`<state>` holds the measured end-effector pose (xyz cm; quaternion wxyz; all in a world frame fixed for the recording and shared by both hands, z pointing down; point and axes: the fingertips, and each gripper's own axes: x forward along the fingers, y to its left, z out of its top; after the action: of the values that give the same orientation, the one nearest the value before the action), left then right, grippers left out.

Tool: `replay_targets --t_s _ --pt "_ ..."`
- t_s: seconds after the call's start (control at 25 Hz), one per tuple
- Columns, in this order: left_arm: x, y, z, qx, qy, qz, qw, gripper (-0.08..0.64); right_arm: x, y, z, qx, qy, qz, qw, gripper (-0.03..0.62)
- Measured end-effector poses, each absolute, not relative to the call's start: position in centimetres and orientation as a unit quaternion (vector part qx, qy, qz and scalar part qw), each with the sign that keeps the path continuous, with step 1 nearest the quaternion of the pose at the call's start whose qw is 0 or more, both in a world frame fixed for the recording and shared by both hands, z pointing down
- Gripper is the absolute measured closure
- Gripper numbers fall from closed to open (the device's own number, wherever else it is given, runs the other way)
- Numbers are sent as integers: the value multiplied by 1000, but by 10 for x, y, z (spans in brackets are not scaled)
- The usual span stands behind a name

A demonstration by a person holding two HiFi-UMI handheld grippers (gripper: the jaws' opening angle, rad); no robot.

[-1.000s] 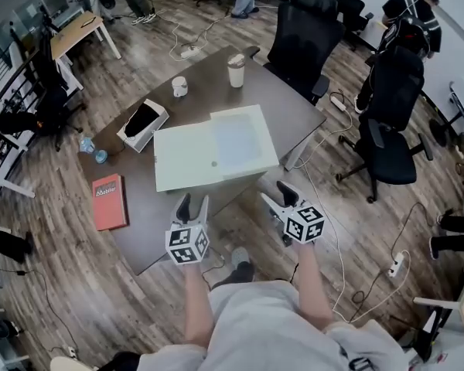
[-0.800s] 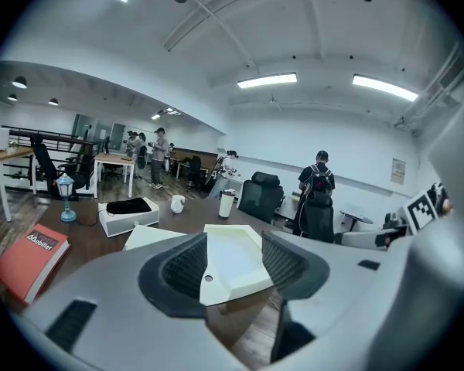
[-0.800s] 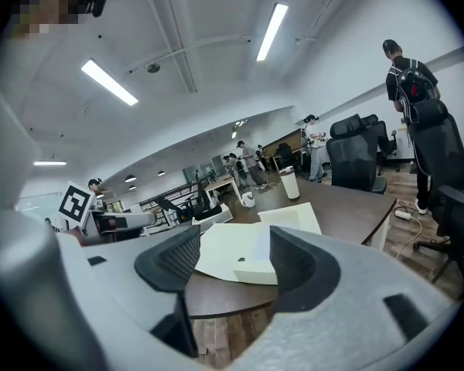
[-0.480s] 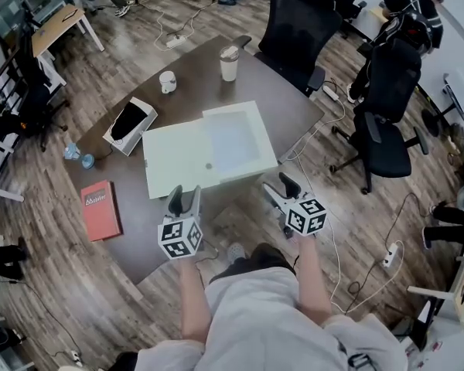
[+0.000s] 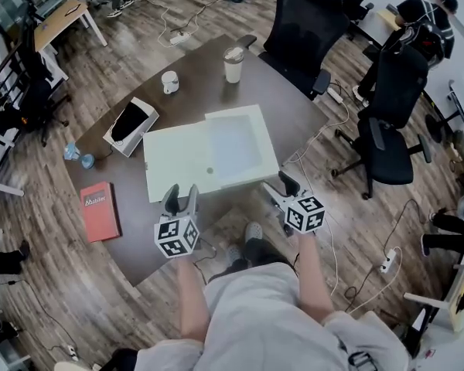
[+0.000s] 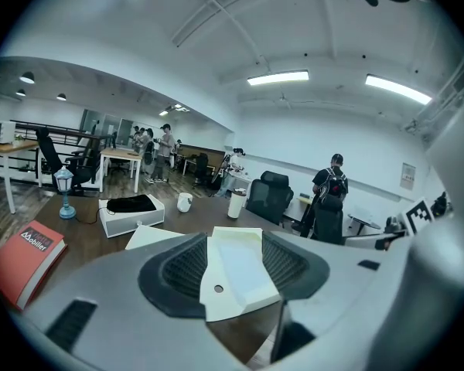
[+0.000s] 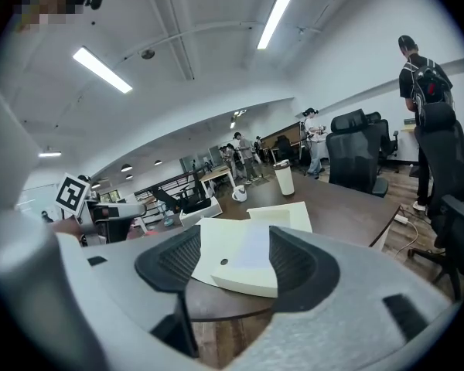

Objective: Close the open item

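Observation:
A flat pale box (image 5: pixel 209 151) lies open on the dark brown table (image 5: pixel 282 103), its lid (image 5: pixel 176 159) spread out to the left of its shallow tray (image 5: pixel 236 145). My left gripper (image 5: pixel 181 197) hovers at the lid's near edge, jaws open and empty. My right gripper (image 5: pixel 279 188) is open and empty off the table's near corner, just right of the tray. In the left gripper view the box (image 6: pixel 236 273) shows between the open jaws of that gripper (image 6: pixel 233 278). The right gripper view shows the same box (image 7: pixel 243 263) ahead of the right gripper (image 7: pixel 230 267).
On the table stand a white case with a black item (image 5: pixel 130 122), a red book (image 5: pixel 99 205), a white mug (image 5: pixel 169 82) and a tall cup (image 5: pixel 233 65). Black office chairs (image 5: pixel 305 22) (image 5: pixel 394 130) stand at the far and right sides. People stand further off.
Both grippers have moved forward toward the box and a little down. The left one's tips now reach the lid's near edge. The jaws stay as wide as before.

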<state>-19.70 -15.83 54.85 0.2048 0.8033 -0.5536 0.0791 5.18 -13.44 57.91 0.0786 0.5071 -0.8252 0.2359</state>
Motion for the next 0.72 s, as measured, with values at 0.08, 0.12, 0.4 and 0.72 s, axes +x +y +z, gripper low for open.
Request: replay_targets --t_s 0.08,0.12,0.4,0.72 --pt "-195 -166 550 802 -554 78 210 350 55 -143 579 503 -827 237 82 313" --pt "-195 -170 550 801 -556 78 211 350 58 -147 580 500 -828 238 84 313" --pt "-192 -206 546 792 -570 78 205 350 86 -186 579 504 -825 242 83 316" --pt "-191 -236 541 781 -586 78 199 350 85 -231 577 488 -836 236 81 318"
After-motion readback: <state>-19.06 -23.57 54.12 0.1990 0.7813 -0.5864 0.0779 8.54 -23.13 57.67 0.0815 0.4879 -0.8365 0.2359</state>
